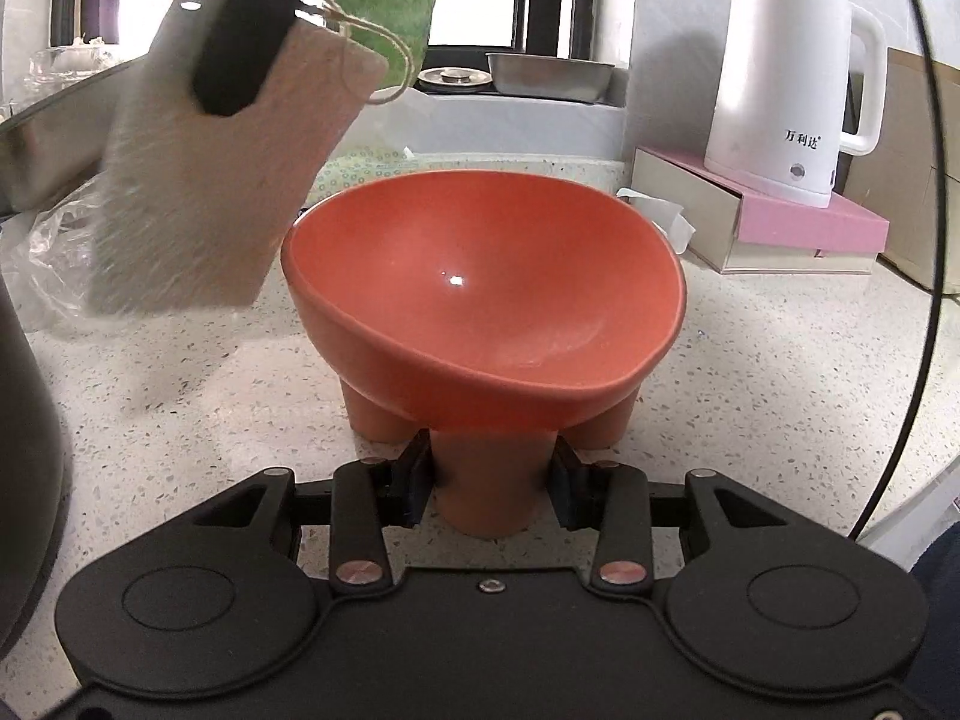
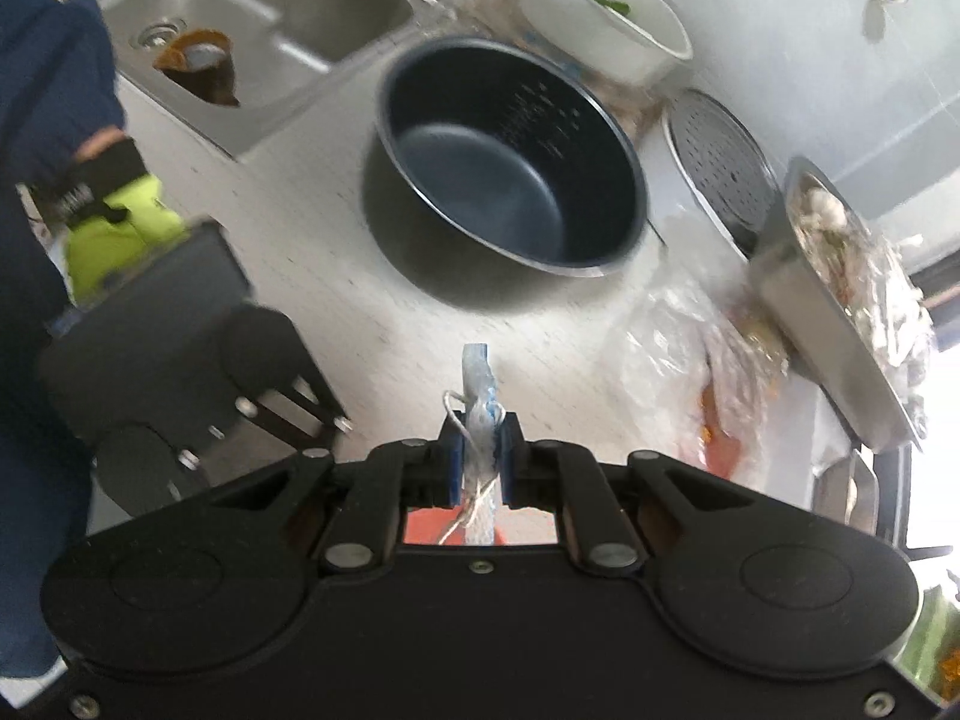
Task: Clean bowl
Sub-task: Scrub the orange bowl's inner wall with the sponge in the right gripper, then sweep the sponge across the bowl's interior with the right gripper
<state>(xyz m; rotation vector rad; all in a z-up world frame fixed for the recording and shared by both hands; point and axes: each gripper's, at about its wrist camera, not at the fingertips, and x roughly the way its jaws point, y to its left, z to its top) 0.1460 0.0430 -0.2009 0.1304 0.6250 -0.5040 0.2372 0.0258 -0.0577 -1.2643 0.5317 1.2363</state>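
An orange footed bowl stands upright on the speckled counter, its inside bare and glossy. My left gripper is shut on the bowl's front leg, one pad on each side. A flat beige scrub pad with a string loop hangs tilted above and left of the bowl, apart from its rim. My right gripper is shut on that scrub pad, which shows edge-on between the pads. In the left wrist view one dark finger of the right gripper lies across the pad's top.
A white kettle sits on a pink box at right. A black pot, a steel sink, a steel tray of food and crumpled plastic lie left of the bowl. A gloved hand holds the left gripper.
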